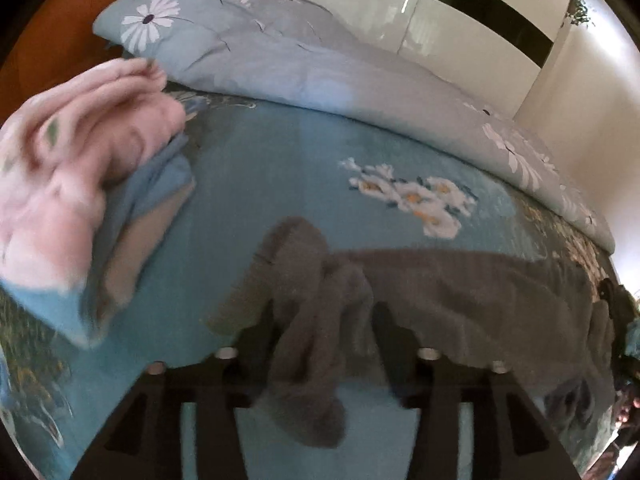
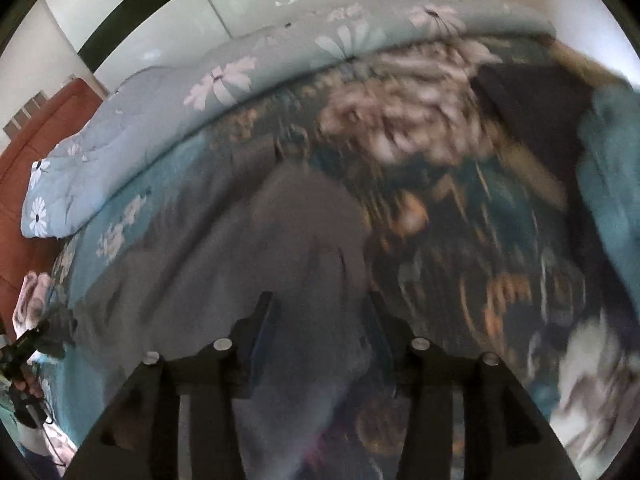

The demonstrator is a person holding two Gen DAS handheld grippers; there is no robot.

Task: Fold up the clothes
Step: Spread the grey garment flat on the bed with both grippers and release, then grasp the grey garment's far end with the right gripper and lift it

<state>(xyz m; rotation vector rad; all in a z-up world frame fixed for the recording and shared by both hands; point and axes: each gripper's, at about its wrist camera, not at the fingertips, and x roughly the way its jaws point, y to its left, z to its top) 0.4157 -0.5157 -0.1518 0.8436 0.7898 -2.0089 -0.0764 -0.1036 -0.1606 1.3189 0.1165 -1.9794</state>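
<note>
A grey garment [image 1: 480,288] lies stretched across the blue flowered bedsheet [image 1: 260,168]. My left gripper [image 1: 325,316] is shut on one end of it, and a bunched fold hangs down between the fingers toward the camera. In the right wrist view, which is blurred, the same grey garment [image 2: 192,264] runs from the left to my right gripper [image 2: 320,312], which is shut on its other end. The other hand-held gripper [image 2: 24,344] shows at the far left edge.
A pink garment [image 1: 80,152] tops a stack of folded blue clothes [image 1: 152,200] at the left. A pale daisy-print duvet [image 1: 280,60] is heaped along the far side before a white wardrobe [image 1: 460,32]. Teal [image 2: 612,184], dark [image 2: 532,108] and white [image 2: 592,368] clothes lie at the right.
</note>
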